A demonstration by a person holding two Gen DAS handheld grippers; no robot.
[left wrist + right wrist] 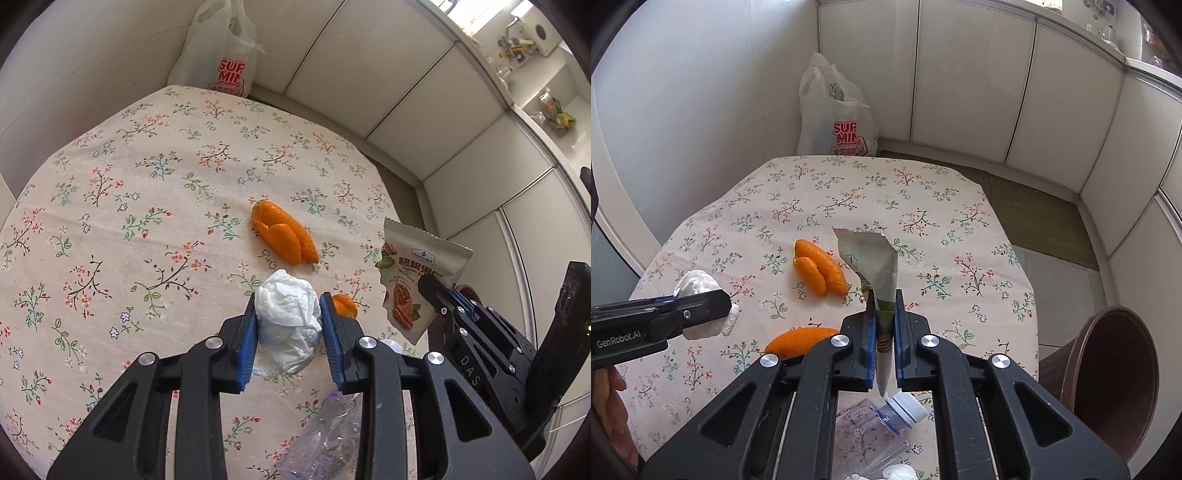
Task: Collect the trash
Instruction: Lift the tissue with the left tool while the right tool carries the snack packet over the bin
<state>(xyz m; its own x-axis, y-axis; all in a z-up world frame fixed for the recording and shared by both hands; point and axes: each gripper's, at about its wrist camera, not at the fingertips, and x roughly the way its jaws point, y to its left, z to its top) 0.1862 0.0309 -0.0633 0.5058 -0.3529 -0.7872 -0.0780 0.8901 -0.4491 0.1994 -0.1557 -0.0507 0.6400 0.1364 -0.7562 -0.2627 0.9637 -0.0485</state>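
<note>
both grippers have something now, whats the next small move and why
Probably carry the snack packet, pinched in the right gripper, toward the brown bin beside the table. The left gripper already clamps the crumpled tissue, so both pieces seem ready to drop.

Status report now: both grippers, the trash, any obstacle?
Left gripper shut on tissue wad. Right gripper shut on snack packet. Orange peels and plastic bottle remain on table. Nothing in the way.

Bright, even daylight; soft shadows under peel (282, 236). Sharp centre, strong fisheye bending, dark vignette at corners. Slight glare upper right.
</note>
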